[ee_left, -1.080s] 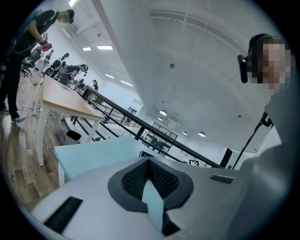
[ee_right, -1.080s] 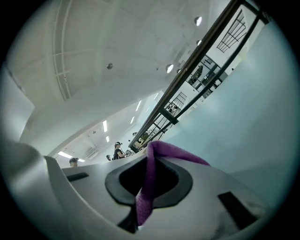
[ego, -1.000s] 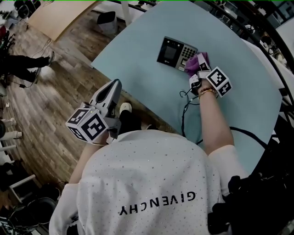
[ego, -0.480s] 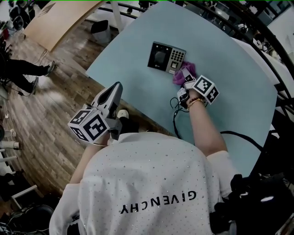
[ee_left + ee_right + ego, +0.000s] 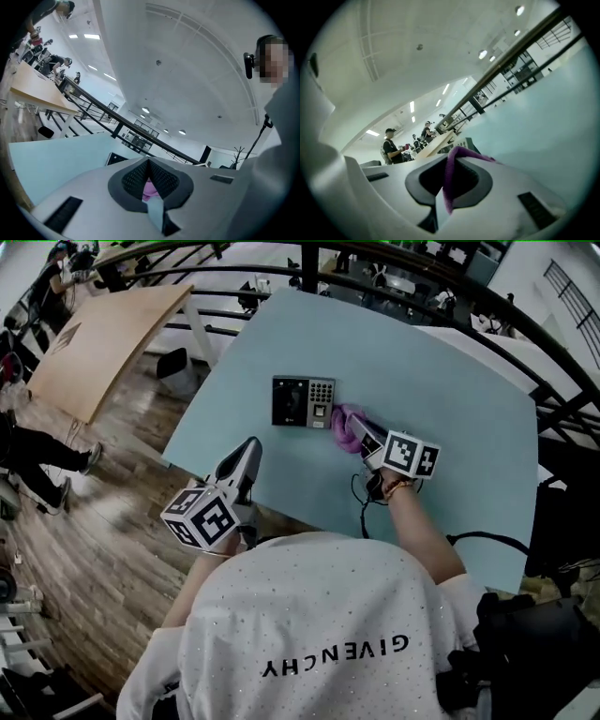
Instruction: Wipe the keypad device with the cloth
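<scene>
R hand-held gripper pinching purple cloth next to keypad device.
Cloth bunched on pale blue worktop, touching device's keypad-side edge; device lies flat. L hand-held gripper has its tip over worktop's near edge, well apart from device, jaws pressed together, nothing betw. them. Holder in white shirt.
</scene>
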{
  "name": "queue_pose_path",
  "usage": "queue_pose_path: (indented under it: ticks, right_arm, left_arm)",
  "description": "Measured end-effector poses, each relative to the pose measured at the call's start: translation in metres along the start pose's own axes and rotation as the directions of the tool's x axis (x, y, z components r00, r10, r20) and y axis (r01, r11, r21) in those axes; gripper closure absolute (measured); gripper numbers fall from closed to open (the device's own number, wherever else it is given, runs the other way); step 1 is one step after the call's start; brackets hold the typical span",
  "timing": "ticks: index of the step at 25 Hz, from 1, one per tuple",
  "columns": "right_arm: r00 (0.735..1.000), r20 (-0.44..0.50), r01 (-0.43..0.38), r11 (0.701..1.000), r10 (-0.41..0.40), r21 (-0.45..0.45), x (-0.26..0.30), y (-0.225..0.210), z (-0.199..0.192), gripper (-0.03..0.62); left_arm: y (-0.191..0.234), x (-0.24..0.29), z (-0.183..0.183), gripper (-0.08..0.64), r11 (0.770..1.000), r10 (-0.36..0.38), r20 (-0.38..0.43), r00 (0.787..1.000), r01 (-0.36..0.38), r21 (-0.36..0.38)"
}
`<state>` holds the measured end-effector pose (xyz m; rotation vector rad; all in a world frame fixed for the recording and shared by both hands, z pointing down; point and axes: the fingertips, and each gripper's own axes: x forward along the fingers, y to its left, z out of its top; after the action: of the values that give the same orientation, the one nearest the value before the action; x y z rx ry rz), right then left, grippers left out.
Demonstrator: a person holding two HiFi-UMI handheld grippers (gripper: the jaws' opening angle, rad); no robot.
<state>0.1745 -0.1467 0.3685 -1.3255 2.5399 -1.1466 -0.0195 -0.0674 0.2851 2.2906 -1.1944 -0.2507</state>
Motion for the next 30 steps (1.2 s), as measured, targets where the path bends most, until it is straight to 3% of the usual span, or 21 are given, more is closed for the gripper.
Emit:
queue_pose_path:
  ticks: [3, 6, 9, 11, 15, 17, 23, 30]
  right_arm:
    - [0.997, 0.068, -0.031, 0.981, 0.045, -0.191, -0.033, 0.037, 0.030, 0.576]
    - [0.994, 0.109, 0.020, 0.920, 0.025, -0.392, -0.054, 0.065, 0.055, 0.576]
    - [0.988, 0.150, 0.115, 0.861, -0.045, -0.495, -0.067, 0.077, 0.066, 0.575]
    - [0.981, 0.174, 0.168, 0.852, -0.092, -0.495, -0.076, 0.077, 0.062, 0.577]
    - [0.963, 0.240, 0.216, 0.887, -0.124, -0.408, -0.093, 0.087, 0.057, 0.577]
    - [0.952, 0.266, 0.247, 0.890, -0.150, -0.383, -0.095, 0.095, 0.055, 0.577]
    - [0.913, 0.325, 0.358, 0.866, -0.247, -0.349, -0.093, 0.121, 0.036, 0.577]
    - [0.882, 0.340, 0.434, 0.844, -0.326, -0.316, -0.095, 0.154, -0.006, 0.578]
  left_arm:
    - [-0.013, 0.011, 0.010, 0.560, 0.998, -0.059, 0.010, 0.998, 0.059, 0.005]
    - [-0.017, 0.021, 0.014, 0.560, 0.995, -0.103, -0.001, 0.995, 0.103, 0.015]
    - [-0.013, 0.022, 0.016, 0.560, 0.993, -0.120, -0.021, 0.993, 0.120, 0.018]
    - [-0.010, 0.018, 0.019, 0.560, 0.991, -0.134, -0.036, 0.990, 0.135, 0.019]
    - [-0.007, 0.013, 0.027, 0.560, 0.982, -0.185, -0.078, 0.980, 0.187, 0.021]
    - [-0.004, 0.011, 0.036, 0.560, 0.975, -0.218, -0.092, 0.972, 0.221, 0.027]
    - [0.008, -0.011, 0.062, 0.560, 0.945, -0.301, -0.140, 0.943, 0.315, 0.090]
    - [0.031, -0.046, 0.061, 0.560, 0.930, -0.347, -0.193, 0.918, 0.364, 0.057]
